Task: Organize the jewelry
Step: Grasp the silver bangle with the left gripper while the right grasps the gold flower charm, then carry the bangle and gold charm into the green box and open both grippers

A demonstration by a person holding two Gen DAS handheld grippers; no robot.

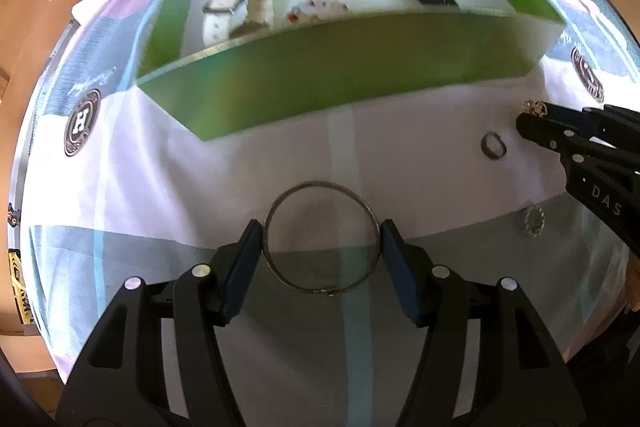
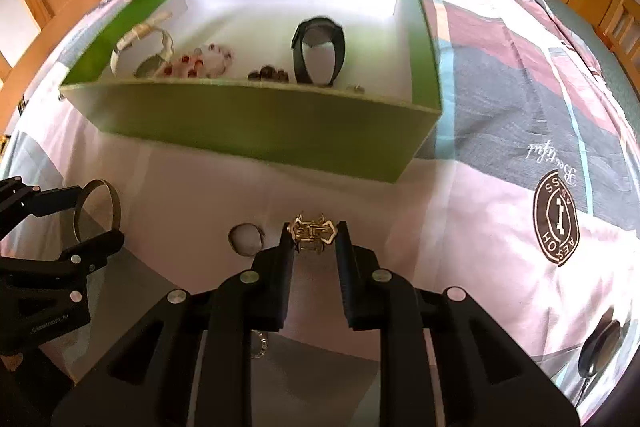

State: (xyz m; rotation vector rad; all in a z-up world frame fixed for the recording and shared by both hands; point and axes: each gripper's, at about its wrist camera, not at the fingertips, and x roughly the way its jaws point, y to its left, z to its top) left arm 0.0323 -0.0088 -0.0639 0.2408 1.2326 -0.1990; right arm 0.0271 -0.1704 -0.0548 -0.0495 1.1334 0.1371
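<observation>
Wooden cupboards ringed a bed whose patchwork bedspread (image 2: pixel 500 131), in pink, grey, white and pale blue with round badge prints, served as the work surface. On it, toward the far side, sat a green box (image 2: pixel 256 123) with a white floor. Inside lay a cream watch (image 2: pixel 140 47) at the left, a beaded bracelet with red and pale beads (image 2: pixel 196 61) next to it, a small cluster of dark beads (image 2: pixel 268 73), a black strap standing as a loop (image 2: pixel 318 51) further right, and a tiny piece in the near right corner, too small to identify.

The left gripper (image 1: pixel 322 247) held a large thin metal bangle (image 1: pixel 322 239) between its blue pads, one pad against each side of the ring, the fingers spread as wide as the bangle. In the right wrist view the bangle (image 2: pixel 96 209) stood tilted up off the cloth, clamped in those fingers at the near left.

The right gripper (image 2: pixel 313 239) was closed to a narrow gap on a gold claw clip (image 2: pixel 312 231), pinched at its tips in front of the box's near wall. Just left of it a small ring (image 2: pixel 246 239) lay flat on the white patch. Nearer, under the right gripper, a sparkly ring-shaped piece (image 1: pixel 534 221) rested on the cloth.
</observation>
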